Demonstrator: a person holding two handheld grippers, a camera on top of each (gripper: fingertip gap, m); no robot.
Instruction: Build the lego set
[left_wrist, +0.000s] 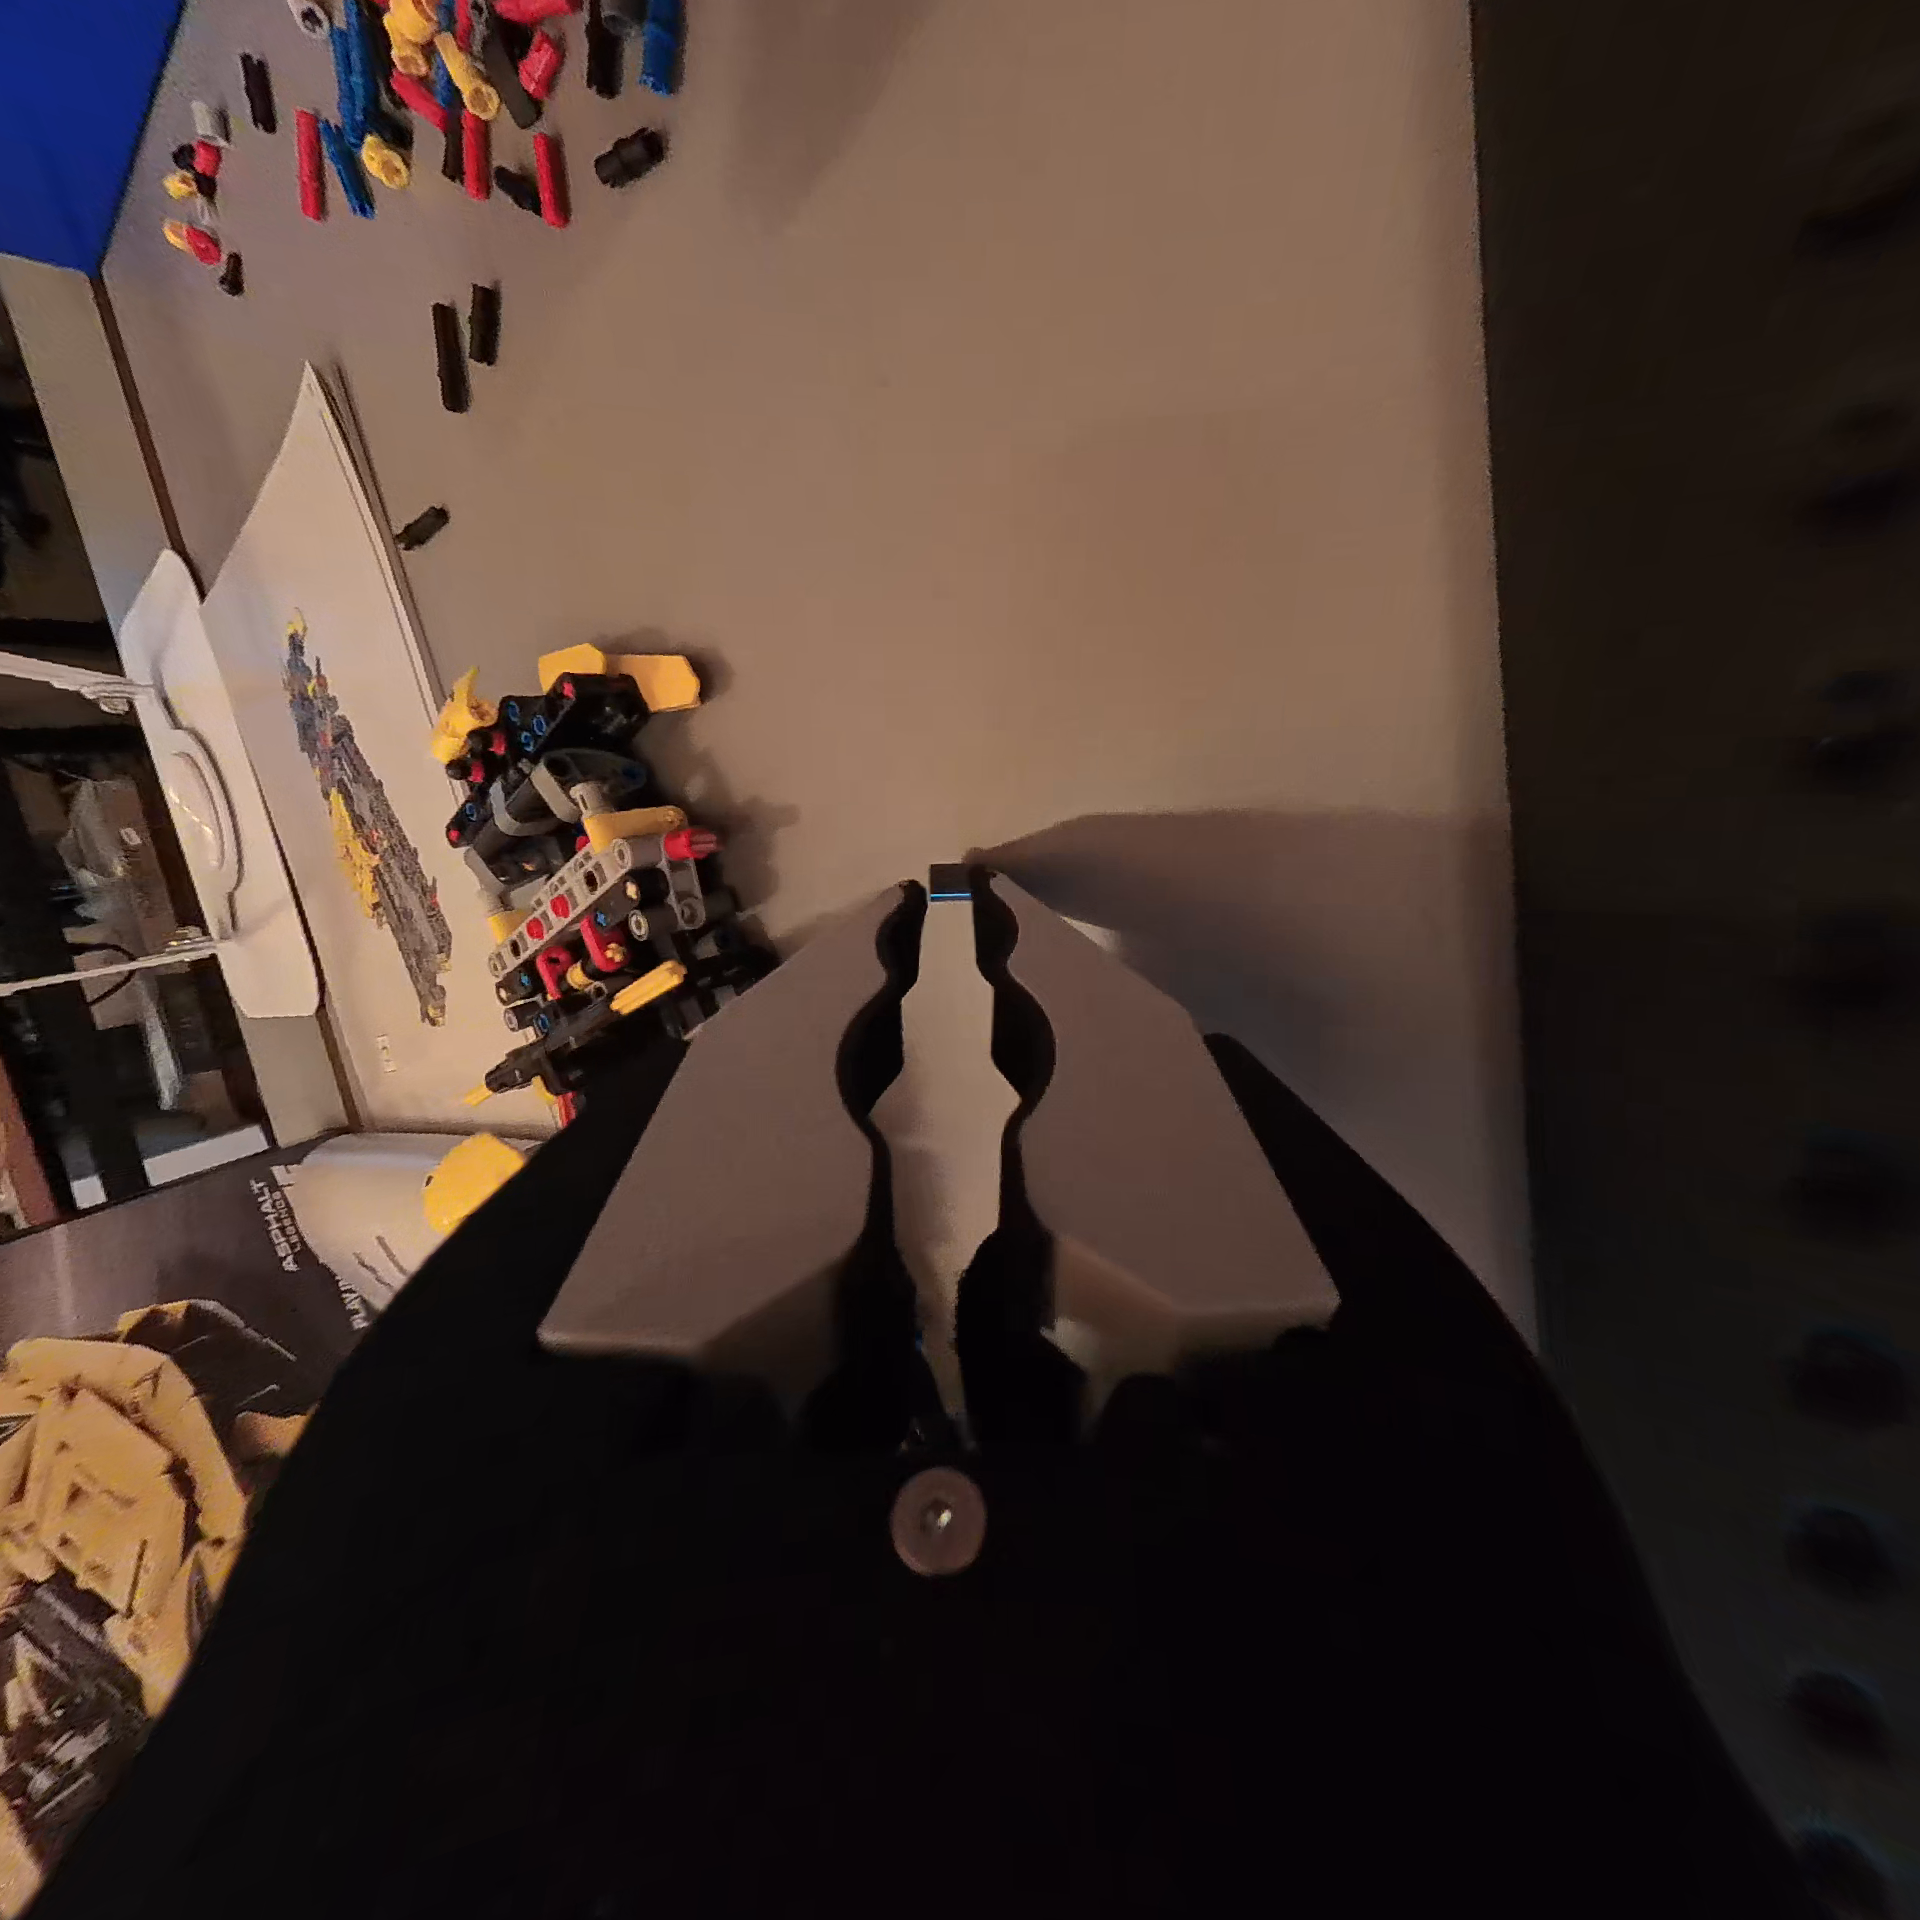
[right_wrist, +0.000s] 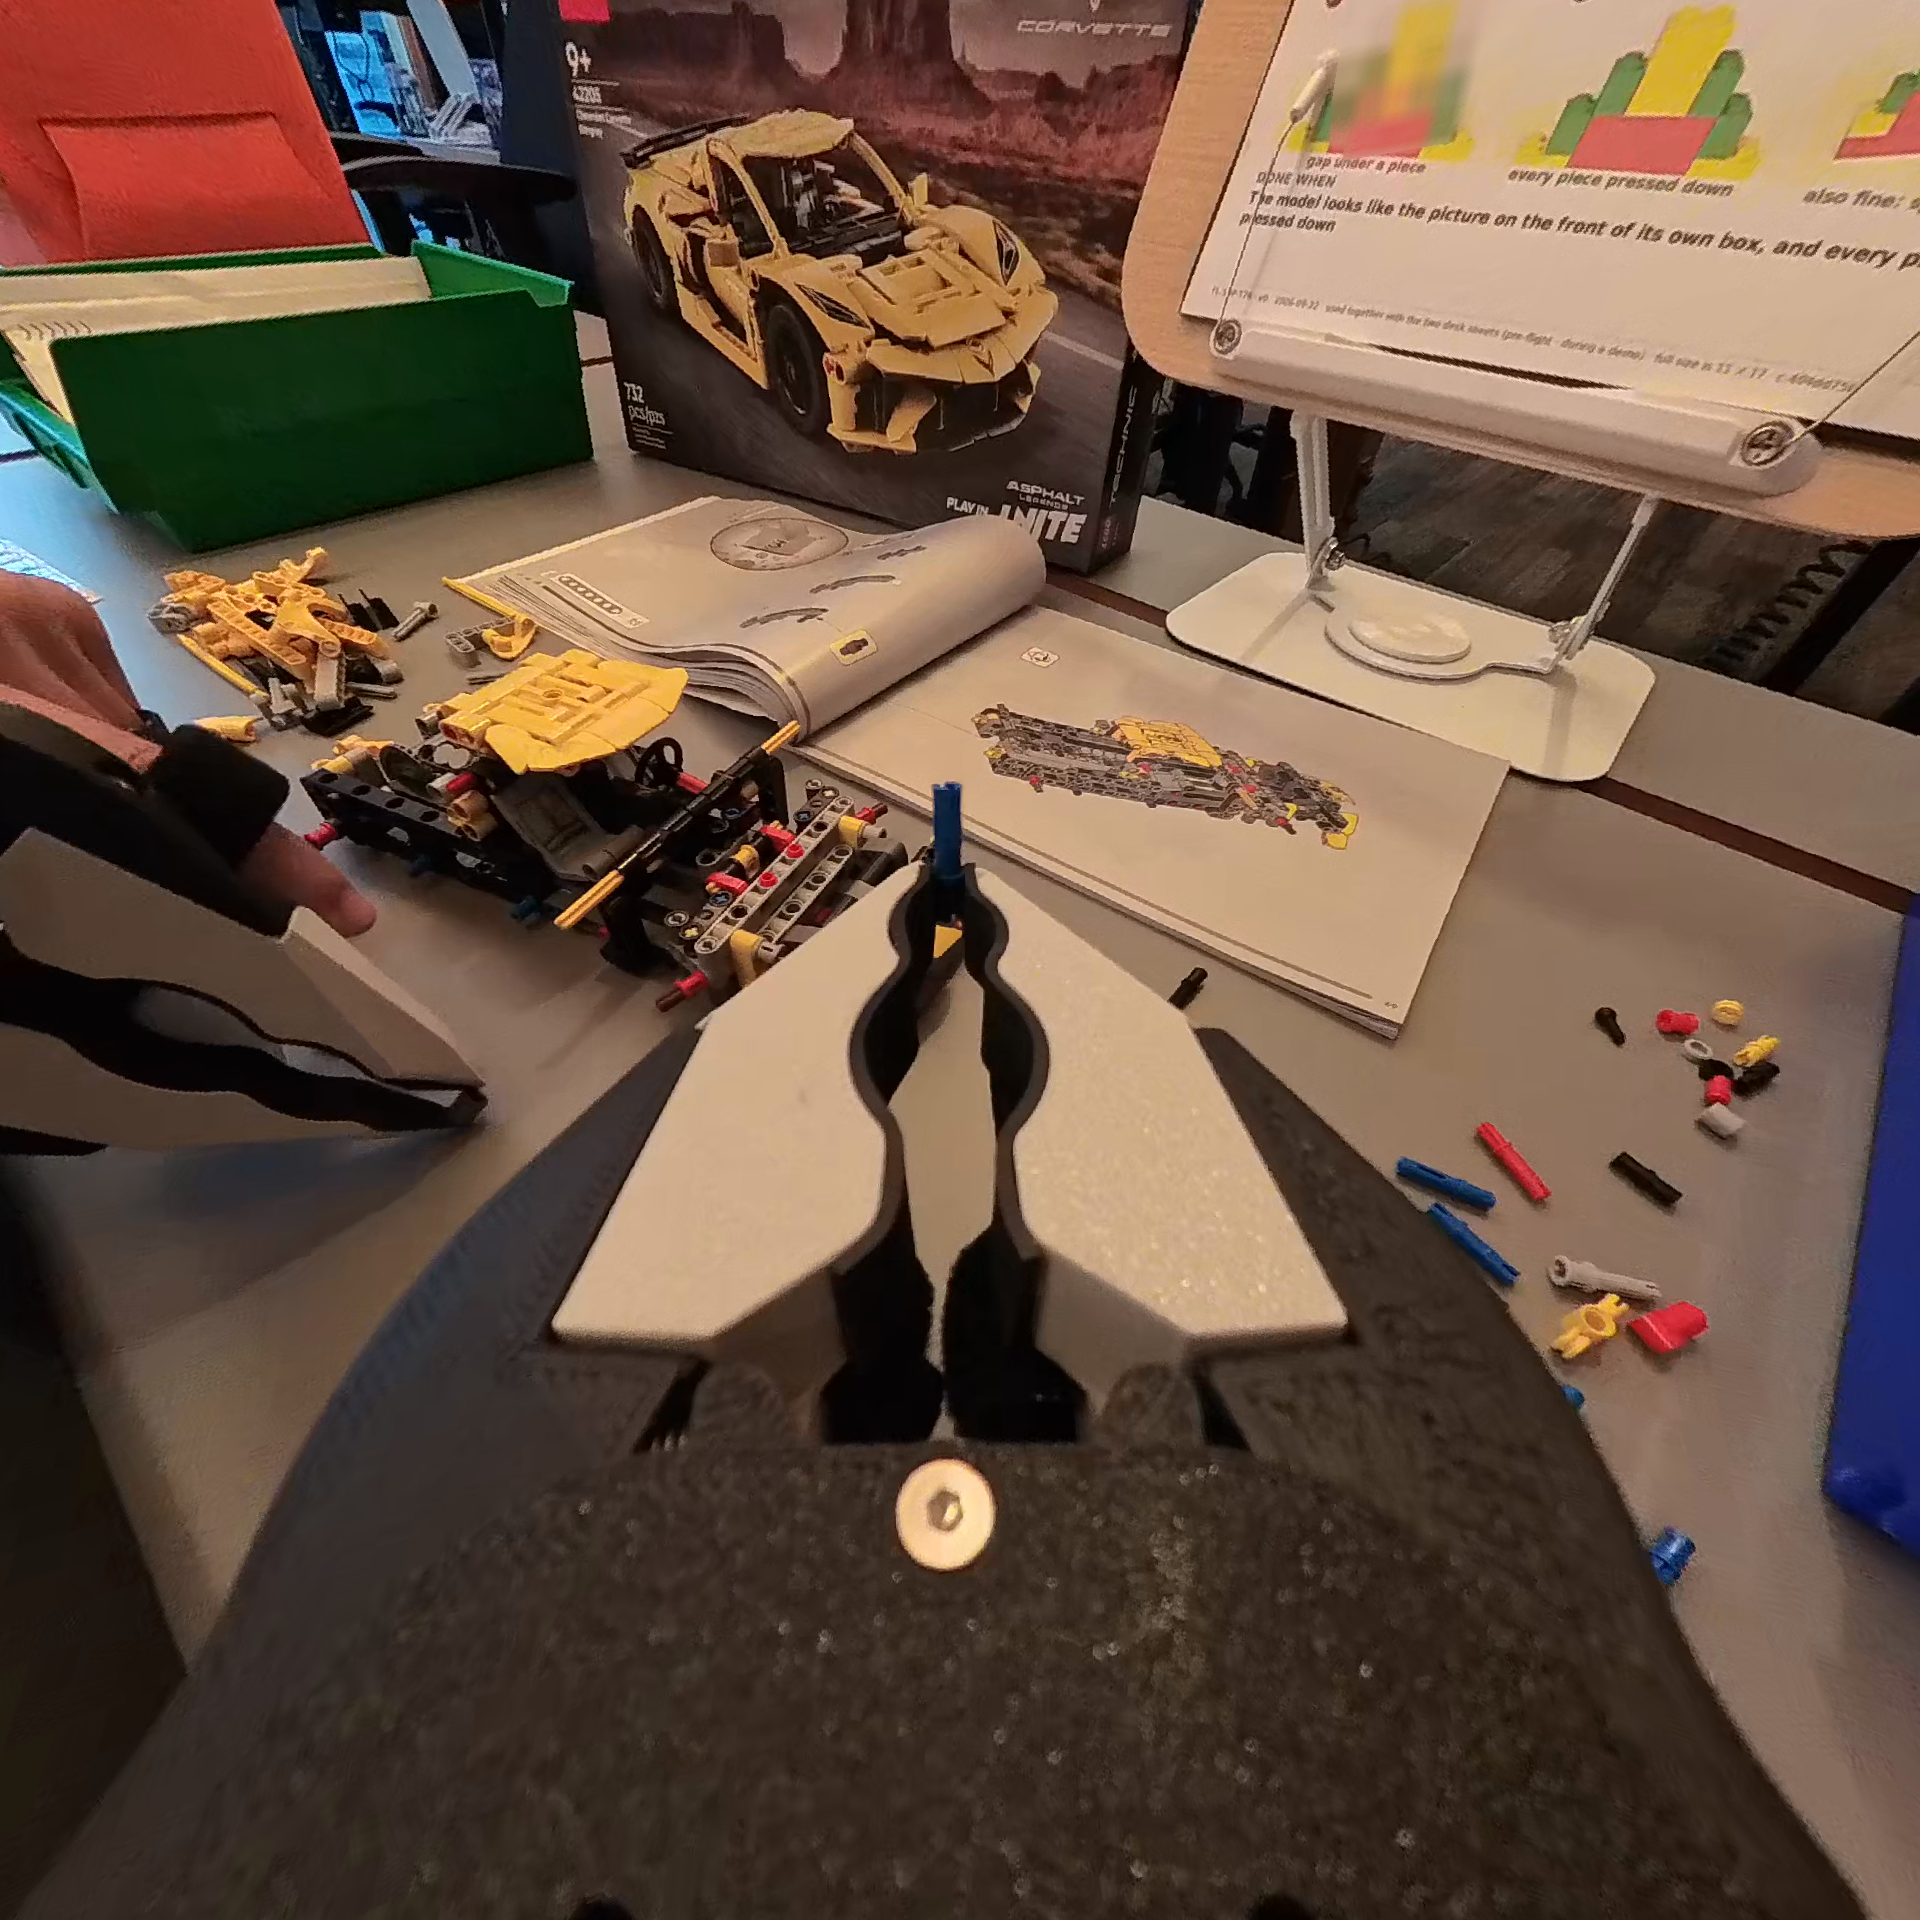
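The part-built car chassis (right_wrist: 582, 821), black and grey with yellow panels, lies on the grey table left of centre; it also shows in the left wrist view (left_wrist: 582, 894). My right gripper (right_wrist: 943, 883) is shut on a blue pin (right_wrist: 945, 821) that stands up out of its tips, just right of the chassis's near end. My left gripper (left_wrist: 948, 885) is shut on a small black piece with a blue edge (left_wrist: 948, 881), held over bare table beside the chassis. It shows at the left of the right wrist view (right_wrist: 457, 1096), held by a hand (right_wrist: 312, 883).
An open instruction booklet (right_wrist: 1143, 821) lies behind the chassis, with the set's box (right_wrist: 852, 260) and a green bin (right_wrist: 312, 416) beyond. A white document stand (right_wrist: 1455, 644) is far right. Loose pins (right_wrist: 1538, 1174) lie at the right by a blue tray (right_wrist: 1881, 1247); yellow parts (right_wrist: 270, 634) lie far left. The left gripper's tips are roughly 15 cm from the right gripper's.
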